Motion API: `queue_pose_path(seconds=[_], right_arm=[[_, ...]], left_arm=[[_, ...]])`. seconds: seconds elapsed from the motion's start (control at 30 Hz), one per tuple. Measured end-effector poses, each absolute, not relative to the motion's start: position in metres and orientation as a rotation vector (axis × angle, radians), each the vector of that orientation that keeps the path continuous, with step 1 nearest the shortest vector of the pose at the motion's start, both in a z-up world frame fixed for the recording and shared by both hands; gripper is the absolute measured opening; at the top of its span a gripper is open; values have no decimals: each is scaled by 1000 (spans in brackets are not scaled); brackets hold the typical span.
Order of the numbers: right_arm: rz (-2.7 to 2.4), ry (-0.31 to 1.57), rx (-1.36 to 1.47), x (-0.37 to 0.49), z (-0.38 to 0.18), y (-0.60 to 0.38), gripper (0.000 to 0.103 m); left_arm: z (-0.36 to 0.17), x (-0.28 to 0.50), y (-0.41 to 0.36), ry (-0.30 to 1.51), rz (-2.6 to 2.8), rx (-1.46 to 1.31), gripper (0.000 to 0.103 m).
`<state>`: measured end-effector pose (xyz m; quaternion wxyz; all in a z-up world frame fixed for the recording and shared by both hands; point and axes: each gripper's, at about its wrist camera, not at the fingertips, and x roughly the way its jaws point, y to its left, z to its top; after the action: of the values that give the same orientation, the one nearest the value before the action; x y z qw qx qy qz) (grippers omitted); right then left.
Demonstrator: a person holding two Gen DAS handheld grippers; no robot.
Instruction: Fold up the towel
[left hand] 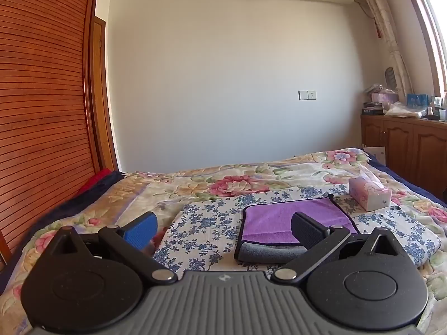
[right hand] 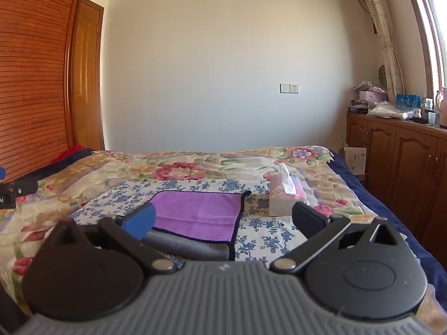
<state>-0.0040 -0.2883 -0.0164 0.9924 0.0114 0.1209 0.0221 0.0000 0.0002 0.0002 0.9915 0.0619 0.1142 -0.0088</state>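
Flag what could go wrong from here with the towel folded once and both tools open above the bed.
1. The tissue box stands close beside the towel; the right tool could knock it while reaching for the far corner.
2. The towel lies on a loose floral cloth, so a low pinch by the left tool might grab that cloth too.
3. The gray near edge looks rolled; a second fold may come out uneven.

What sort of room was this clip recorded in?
Most likely a home bedroom: a bed with a floral bedspread, a wooden slatted wardrobe beside it, and cluttered wooden cabinets under a curtained window. The purple towel lies on the bed.
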Motion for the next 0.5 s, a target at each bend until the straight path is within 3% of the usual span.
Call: queue_pose_path(seconds=[0.5], right_arm=[[47,240,25,-4,-16,-289,103]], left_arm=[[0,0,1,229,-18,122,103]])
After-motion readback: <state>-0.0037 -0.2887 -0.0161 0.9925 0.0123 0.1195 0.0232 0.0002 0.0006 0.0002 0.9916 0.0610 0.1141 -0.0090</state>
